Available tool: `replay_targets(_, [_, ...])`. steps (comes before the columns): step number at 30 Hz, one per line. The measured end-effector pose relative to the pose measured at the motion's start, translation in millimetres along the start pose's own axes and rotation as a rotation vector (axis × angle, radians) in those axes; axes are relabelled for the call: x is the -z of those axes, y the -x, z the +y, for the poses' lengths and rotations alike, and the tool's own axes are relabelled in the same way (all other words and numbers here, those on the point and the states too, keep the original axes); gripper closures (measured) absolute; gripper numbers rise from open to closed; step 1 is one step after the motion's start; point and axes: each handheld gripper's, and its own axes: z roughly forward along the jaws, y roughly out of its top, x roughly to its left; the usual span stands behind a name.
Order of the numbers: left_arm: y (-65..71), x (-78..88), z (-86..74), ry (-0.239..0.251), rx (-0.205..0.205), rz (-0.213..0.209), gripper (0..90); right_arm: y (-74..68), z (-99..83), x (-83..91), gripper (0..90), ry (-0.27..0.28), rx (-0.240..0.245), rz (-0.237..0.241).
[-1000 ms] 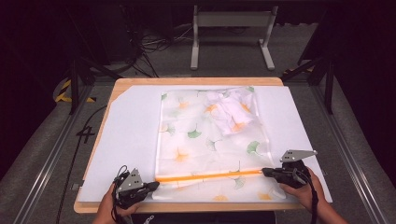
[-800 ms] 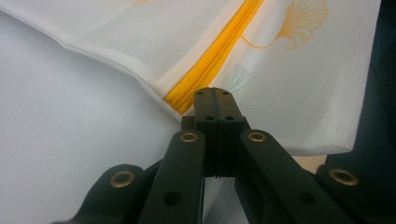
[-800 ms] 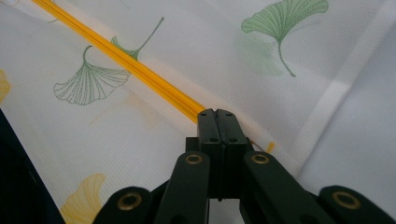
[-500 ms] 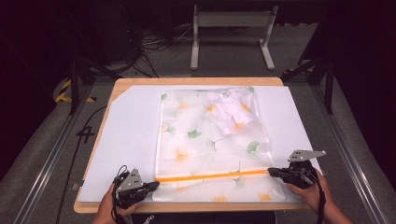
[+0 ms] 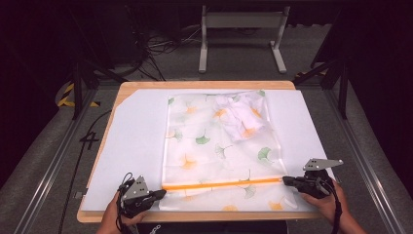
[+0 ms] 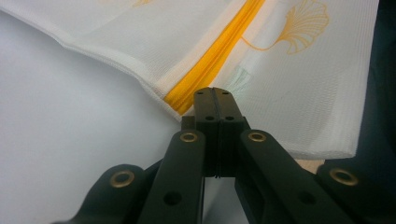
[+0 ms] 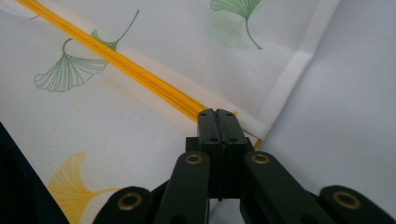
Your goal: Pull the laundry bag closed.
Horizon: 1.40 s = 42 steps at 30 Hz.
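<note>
A translucent white mesh laundry bag printed with green and orange ginkgo leaves lies flat on a white sheet covering the light wooden table, its orange zipper running along the near edge; a crumpled white garment shows through the mesh at the far right corner. The left hand-held gripper is clenched, jaws pressed together at the zipper's left end. The right hand-held gripper is likewise clenched at the zipper's right end. Whether either pinches fabric or a slider cannot be told.

To do the step well, judged as working the zipper: anchor one end firmly so the mesh stays taut, draw along the zipper's line, keep the pull low and level to avoid bunching, and keep loose mesh out of the teeth.

The room beyond is dark: grey floor, tangled cables, a white metal stand, and black-and-yellow hazard tape.
</note>
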Motion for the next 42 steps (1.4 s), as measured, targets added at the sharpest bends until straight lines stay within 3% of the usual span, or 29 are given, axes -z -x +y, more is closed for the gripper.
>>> replay_targets(10, [1.7,0.3,0.5,-0.003,-0.004,0.007,90.0,-0.7,-1.9,1.5,90.0,0.021,0.025,0.006])
replay_targets(12, [3.5,0.9,0.8,-0.004,-0.022,0.021,90.0,-1.3,-2.5,2.8,90.0,0.032,0.031,0.008])
replay_targets(16, [3.5,3.4,0.4,-0.005,-0.029,0.020,90.0,-10.0,-4.1,5.9,88.3,0.068,0.086,-0.056])
replay_targets(25, [0.1,15.0,0.9,0.033,-0.032,0.054,90.0,-15.5,-5.2,8.9,82.2,0.097,0.114,-0.093])
replay_targets(32, [-6.1,23.5,2.3,0.076,-0.021,0.072,87.3,-16.3,-3.9,14.9,69.6,0.140,0.124,-0.117])
replay_targets(36, [-10.6,24.9,4.8,0.090,-0.025,0.082,83.7,-15.6,-0.6,19.8,60.9,0.191,0.137,-0.136])
replay_targets(39, [-15.2,26.0,7.1,0.107,-0.008,0.097,78.8,-16.2,2.3,20.5,56.4,0.189,0.167,-0.155])
replay_targets(42, [-20.3,28.1,10.3,0.114,-0.015,0.140,72.1,-16.3,4.9,21.7,51.6,0.201,0.195,-0.170])
